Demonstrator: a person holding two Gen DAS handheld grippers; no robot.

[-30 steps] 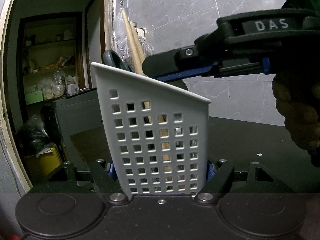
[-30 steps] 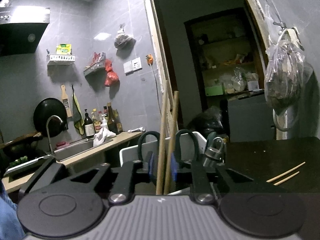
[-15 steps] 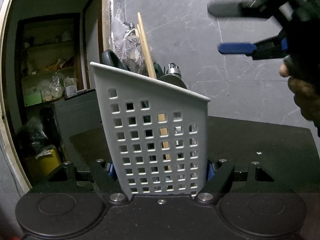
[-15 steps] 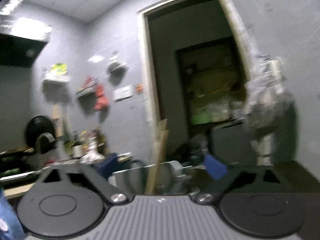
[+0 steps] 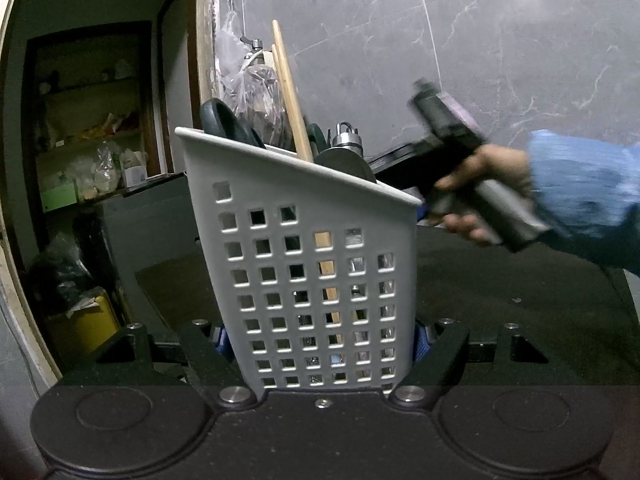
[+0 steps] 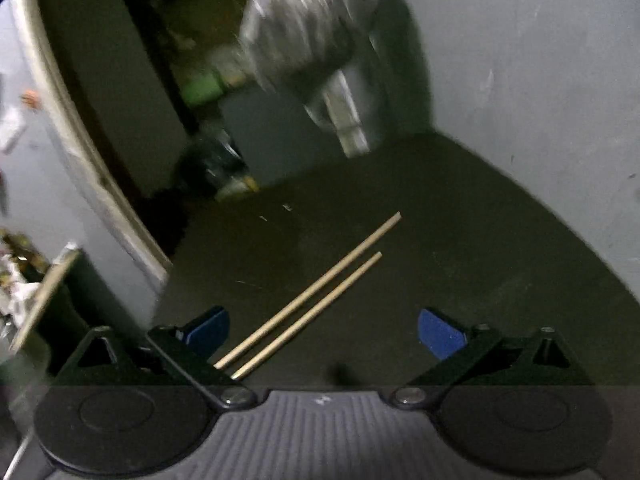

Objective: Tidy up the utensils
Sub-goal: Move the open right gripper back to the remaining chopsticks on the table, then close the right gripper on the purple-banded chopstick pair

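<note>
While left gripper (image 5: 322,336) pins caddy (image 5: 308,272) steady, right gripper (image 6: 322,332) hangs wide, empty, over chopsticks (image 6: 310,294) lying between fingers, nearer left pad. Advice: centre pair, lower to tabletop (image 6: 460,240), pinch both together.

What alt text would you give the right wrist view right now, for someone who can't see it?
The open right hand-held gripper points down at two wooden chopsticks lying side by side, apart, on a dark tabletop. Its blue fingertips straddle their near ends without touching them. Behind, a blurred doorway and grey wall.
</note>
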